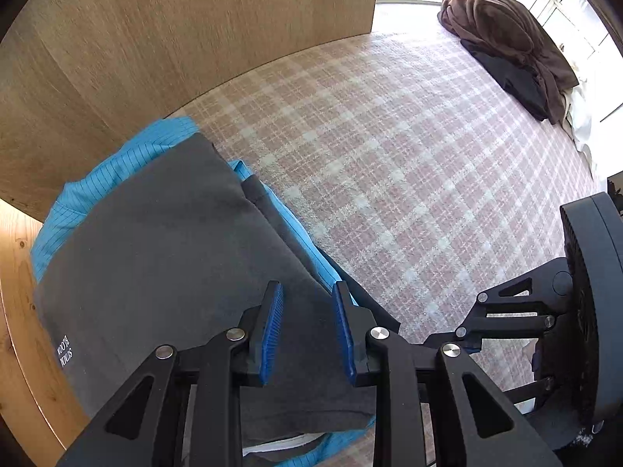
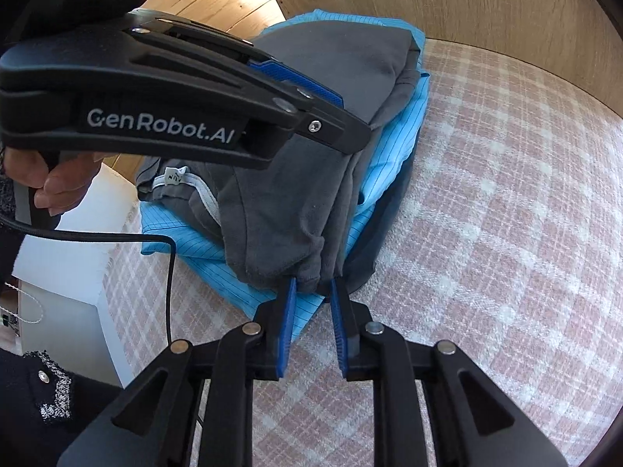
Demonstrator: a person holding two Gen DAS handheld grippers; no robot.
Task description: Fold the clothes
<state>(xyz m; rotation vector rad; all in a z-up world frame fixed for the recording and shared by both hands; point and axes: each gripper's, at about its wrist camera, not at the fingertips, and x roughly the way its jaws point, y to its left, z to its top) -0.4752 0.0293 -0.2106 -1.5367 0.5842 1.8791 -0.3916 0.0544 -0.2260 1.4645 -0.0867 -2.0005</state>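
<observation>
Folding partly done: grey garment (image 2: 296, 179) lying folded on blue garment (image 2: 393, 155), on checked bed cover (image 2: 506, 233) near wooden board (image 1: 155, 39). Right gripper (image 2: 311, 292), jaws narrow, pinching grey corner. Left gripper (image 1: 307, 311), jaws half open, holding nothing. Brown pile (image 1: 502, 35) left unfolded, apparently. No containers visible.

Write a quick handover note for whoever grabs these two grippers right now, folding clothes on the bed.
Left gripper: open, fingers over the folded grey shirt.
Right gripper: fingertips at the shirt's bunched near edge; grip unclear.
Stack: grey shirt on the folded blue garment, on the plaid bedcover by the wooden panel.
Done: both look folded.
Left: brown garment and a black one, heaped at the far end.
</observation>
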